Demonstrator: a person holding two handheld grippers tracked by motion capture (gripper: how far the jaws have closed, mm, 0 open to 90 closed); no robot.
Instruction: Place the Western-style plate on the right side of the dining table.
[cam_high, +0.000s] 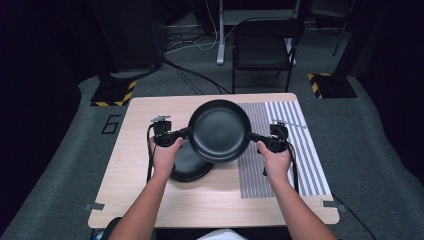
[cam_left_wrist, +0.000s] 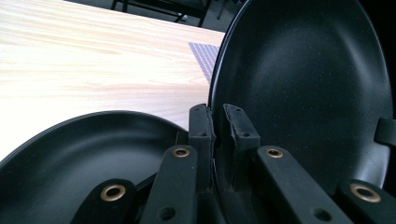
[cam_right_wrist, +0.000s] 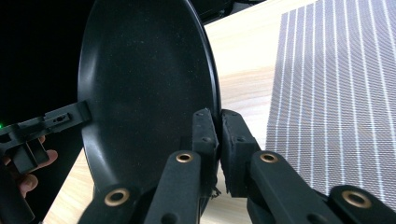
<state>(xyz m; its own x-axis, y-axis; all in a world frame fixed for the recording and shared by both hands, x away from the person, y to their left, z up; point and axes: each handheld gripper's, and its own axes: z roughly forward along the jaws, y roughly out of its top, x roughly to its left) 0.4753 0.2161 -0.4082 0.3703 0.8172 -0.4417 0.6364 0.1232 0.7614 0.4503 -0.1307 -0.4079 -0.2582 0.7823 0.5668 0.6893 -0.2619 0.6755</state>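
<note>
Both grippers, left (cam_high: 176, 136) and right (cam_high: 259, 138), clamp their jaws on the upper pan's (cam_high: 219, 130) rim

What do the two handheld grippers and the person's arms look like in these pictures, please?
Both the left gripper and right gripper are black, with two blocky jaws on linked bars with brass-ringed holes. Each has a grey plate on top and a black cable. The forearms are bare, no sleeves or gloves.
</note>
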